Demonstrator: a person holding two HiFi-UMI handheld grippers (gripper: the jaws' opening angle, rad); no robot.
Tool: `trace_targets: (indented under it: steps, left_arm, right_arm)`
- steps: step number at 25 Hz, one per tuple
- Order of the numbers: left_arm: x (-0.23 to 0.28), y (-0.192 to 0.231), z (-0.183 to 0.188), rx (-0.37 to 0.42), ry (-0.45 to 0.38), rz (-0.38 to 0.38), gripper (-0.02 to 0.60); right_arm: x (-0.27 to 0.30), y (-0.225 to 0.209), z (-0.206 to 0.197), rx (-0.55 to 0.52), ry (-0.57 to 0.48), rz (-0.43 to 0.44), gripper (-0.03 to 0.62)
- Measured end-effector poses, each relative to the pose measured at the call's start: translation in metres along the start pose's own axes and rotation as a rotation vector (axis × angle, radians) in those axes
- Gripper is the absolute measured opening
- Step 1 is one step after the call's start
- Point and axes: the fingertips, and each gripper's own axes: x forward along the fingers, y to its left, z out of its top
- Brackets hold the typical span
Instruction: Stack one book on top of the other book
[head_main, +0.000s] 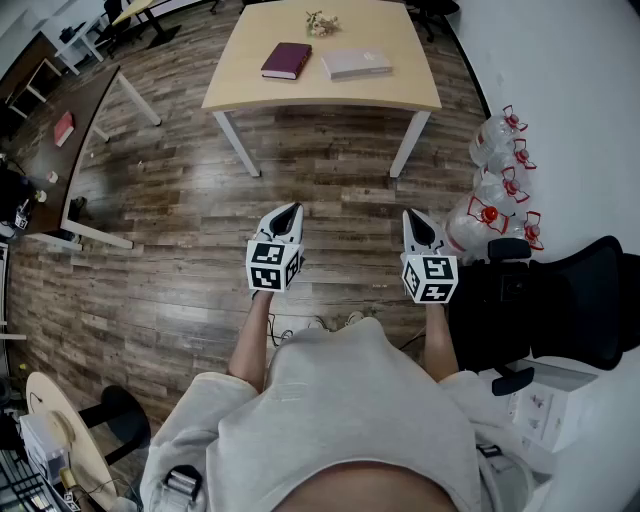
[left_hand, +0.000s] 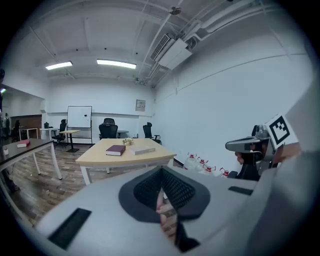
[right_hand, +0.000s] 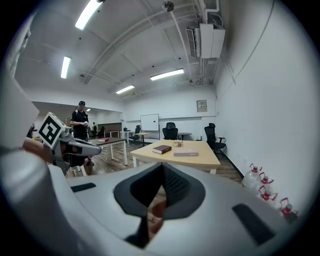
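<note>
Two books lie side by side, apart, on one light wooden table (head_main: 250, 92): a maroon book (head_main: 286, 60) and a grey book (head_main: 356, 63). The left gripper (head_main: 289, 212) and the right gripper (head_main: 414, 218) have their jaws closed and empty.

Left gripper (left_hand: 162, 187) — jaws pressed together, nothing between them. Ahead, pale table (left_hand: 100, 159): maroon book (left_hand: 115, 149) left, grey book (left_hand: 143, 150) right, side by side mid-tabletop, not touching. Dried sprig (left_hand: 128, 142) behind them, toward the far edge. Right gripper (left_hand: 250, 145) — far right.
</note>
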Motion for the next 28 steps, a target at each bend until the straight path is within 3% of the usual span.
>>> trace_targets:
  steps: [9,13,14,15,16,17,19,28]
  left_arm:
    - [0.000,0.000,0.000,-0.011,-0.015,-0.015,0.009]
    - [-0.001,-0.002,0.002,-0.015,-0.028,-0.037,0.011]
    - [-0.001,-0.004,0.003,-0.017,-0.037,-0.049,0.044]
    - [-0.001,-0.006,0.005,-0.025,-0.051,-0.062,0.158]
    - [0.000,-0.008,0.007,-0.041,-0.065,-0.073,0.269]
    - [0.002,-0.008,0.009,-0.057,-0.077,-0.079,0.329]
    - [0.004,-0.010,0.010,-0.066,-0.082,-0.090,0.362]
    - [0.006,-0.021,0.004,-0.041,-0.056,-0.111,0.373]
  right_arm:
    - [0.002,0.003,-0.003,-0.008,0.003,0.001,0.003]
    - [0.000,0.011,-0.001,0.002,-0.004,0.038,0.005]
    - [0.000,0.012,-0.001,0.000,-0.007,0.049,0.005]
    - [0.000,0.014,-0.001,-0.006,-0.008,0.062,0.006]
    - [0.001,0.016,-0.001,-0.012,-0.010,0.078,0.085]
    - [0.003,0.018,-0.001,-0.017,-0.013,0.092,0.238]
    - [0.007,0.018,-0.001,-0.025,-0.022,0.099,0.427]
    - [0.000,0.008,-0.004,-0.002,-0.026,0.074,0.442]
